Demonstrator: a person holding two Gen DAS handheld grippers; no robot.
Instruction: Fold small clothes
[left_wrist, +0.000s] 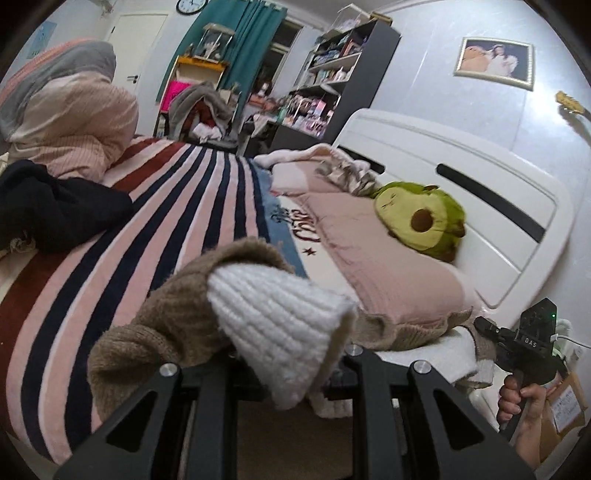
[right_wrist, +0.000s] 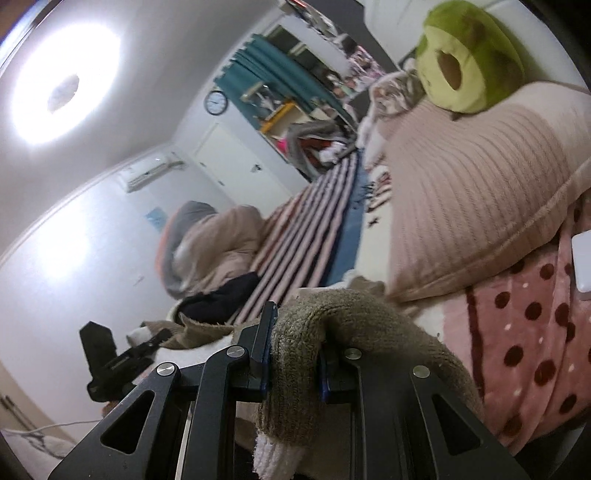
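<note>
A brown and white knit sweater hangs between my two grippers above the striped bed. My left gripper is shut on its white ribbed cuff, which covers the fingertips. My right gripper is shut on a brown knit part of the sweater, which drapes over its fingers; a white cuff hangs below. The right gripper also shows in the left wrist view, at the far right, held by a hand. The left gripper shows in the right wrist view at lower left.
A striped blanket covers the bed. A pink pillow with a green avocado plush lies by the white headboard. A dark garment and a bundled quilt lie at the left. A dotted pink blanket lies right.
</note>
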